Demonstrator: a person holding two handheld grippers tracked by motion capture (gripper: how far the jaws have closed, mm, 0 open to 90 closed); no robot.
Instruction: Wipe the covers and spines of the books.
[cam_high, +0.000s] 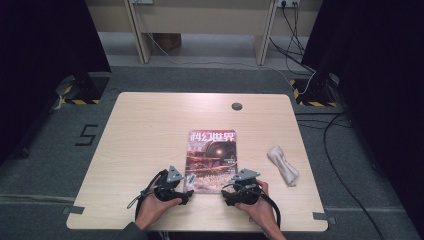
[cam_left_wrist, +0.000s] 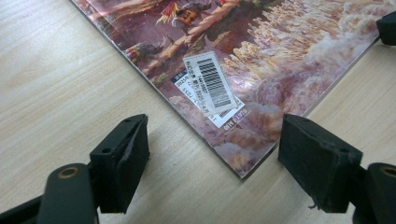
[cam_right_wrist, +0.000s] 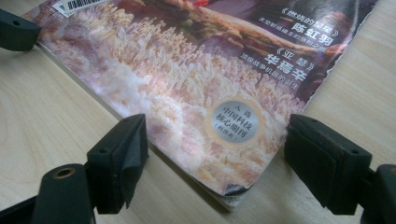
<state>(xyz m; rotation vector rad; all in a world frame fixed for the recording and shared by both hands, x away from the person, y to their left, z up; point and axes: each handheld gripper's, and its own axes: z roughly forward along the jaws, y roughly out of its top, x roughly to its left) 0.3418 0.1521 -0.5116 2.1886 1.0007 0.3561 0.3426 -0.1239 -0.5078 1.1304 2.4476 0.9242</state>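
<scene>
A person sits at a pale wooden table (cam_high: 150, 120) with a gripper in each hand. A glossy magazine (cam_high: 211, 160) lies flat and closed near the front middle of the table, its cover art facing up.

The left gripper (cam_high: 186, 192) sits at the magazine's near left corner, jaws spread wide, with that corner and its barcode sticker (cam_left_wrist: 212, 84) lying between them but untouched. The right gripper (cam_high: 231, 189) mirrors it at the near right corner, jaws also spread and holding nothing; the corner there is slightly curled, beside a round silver seal (cam_right_wrist: 235, 120).

A crumpled white cloth (cam_high: 283, 165) lies well apart to the right.

To lift or open the magazine cleanly, each gripper would probably need one jaw slipped under the corner edge, pinching gently to avoid creasing the cover.
</scene>
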